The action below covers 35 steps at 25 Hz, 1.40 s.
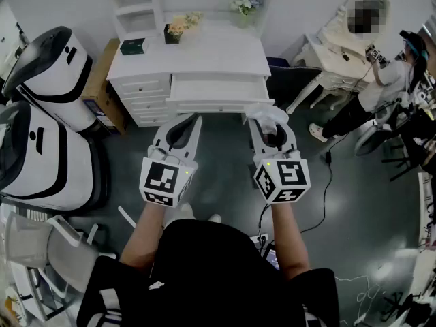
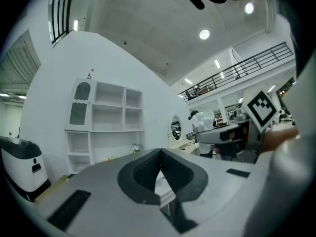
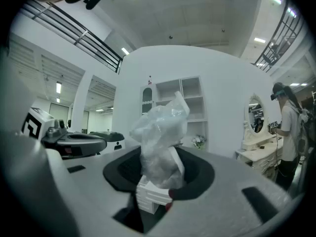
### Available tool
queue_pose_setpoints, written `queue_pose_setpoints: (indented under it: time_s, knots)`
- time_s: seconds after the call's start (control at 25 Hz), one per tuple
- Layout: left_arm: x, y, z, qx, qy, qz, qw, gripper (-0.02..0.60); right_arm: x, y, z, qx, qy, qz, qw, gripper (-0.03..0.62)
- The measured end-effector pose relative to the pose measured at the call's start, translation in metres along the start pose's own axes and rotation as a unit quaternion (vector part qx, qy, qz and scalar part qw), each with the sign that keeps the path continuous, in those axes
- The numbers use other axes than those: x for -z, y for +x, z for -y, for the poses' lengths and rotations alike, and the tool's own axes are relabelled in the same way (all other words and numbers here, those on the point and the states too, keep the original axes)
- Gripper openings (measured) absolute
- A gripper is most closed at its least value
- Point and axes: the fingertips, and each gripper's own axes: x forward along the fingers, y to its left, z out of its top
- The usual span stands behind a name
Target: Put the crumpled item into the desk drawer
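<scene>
The crumpled item (image 1: 270, 116) is a wad of clear-white plastic, and my right gripper (image 1: 267, 124) is shut on it. In the right gripper view the plastic (image 3: 160, 137) rises out of the dark pads, with the gripper (image 3: 160, 164) level. The white desk (image 1: 204, 54) stands ahead, its wide middle drawer (image 1: 218, 87) pulled open just beyond both grippers. My left gripper (image 1: 195, 120) is held level in front of the drawer's left part, shut with nothing in it. In its own view the left gripper (image 2: 160, 154) has its tips touching.
Two white-and-black machines (image 1: 44, 70) (image 1: 37, 159) stand at the left beside a cardboard box (image 1: 102, 90). On the desk are two flower pots (image 1: 178, 27) (image 1: 245, 4) and a dark green box (image 1: 132, 45). A person (image 1: 381, 80) stands at the right; a cable (image 1: 327, 176) lies on the floor.
</scene>
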Motion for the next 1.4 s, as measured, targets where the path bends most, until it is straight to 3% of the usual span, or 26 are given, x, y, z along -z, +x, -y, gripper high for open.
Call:
queue_pose_setpoints:
  time_s: [0.76,1.4]
  knots:
    - [0.008,0.003,0.033,-0.003,0.006,0.0,1.0,0.006,0.017,-0.024,0.016,-0.018,0.028,-0.003,0.999,0.143]
    - [0.015,0.049,0.0,-0.002,-0.004,-0.003,1.0,0.006,0.017,0.029,0.03,-0.025,0.03,-0.004,0.999,0.143]
